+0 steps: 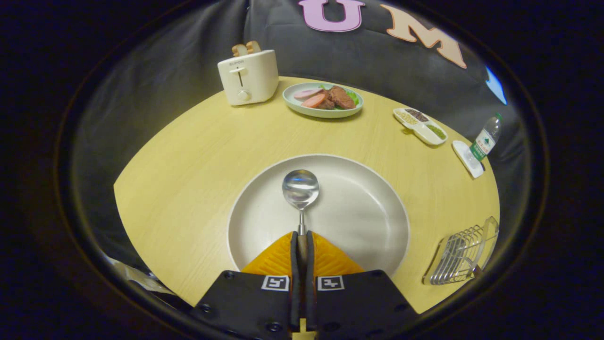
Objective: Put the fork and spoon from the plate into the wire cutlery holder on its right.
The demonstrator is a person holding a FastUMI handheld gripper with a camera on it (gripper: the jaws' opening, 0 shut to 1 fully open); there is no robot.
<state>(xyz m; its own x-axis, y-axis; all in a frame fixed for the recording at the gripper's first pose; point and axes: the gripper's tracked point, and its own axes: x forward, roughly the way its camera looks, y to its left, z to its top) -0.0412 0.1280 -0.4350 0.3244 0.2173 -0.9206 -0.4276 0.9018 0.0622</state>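
Pale wooden table (188,156) carries a white plate (368,212) near the gripper (302,245). Its jaws pinch the spoon (300,191) by the handle, bowl pointing far, long axis straight ahead. Right of the plate stands the wire cutlery holder (462,255).

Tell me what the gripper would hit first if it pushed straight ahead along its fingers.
The gripper is shut on the spoon handle, bowl pointing ahead over the plate. Straight on, the plate's far rim probably comes first, then bare table; height above the plate is unclear.
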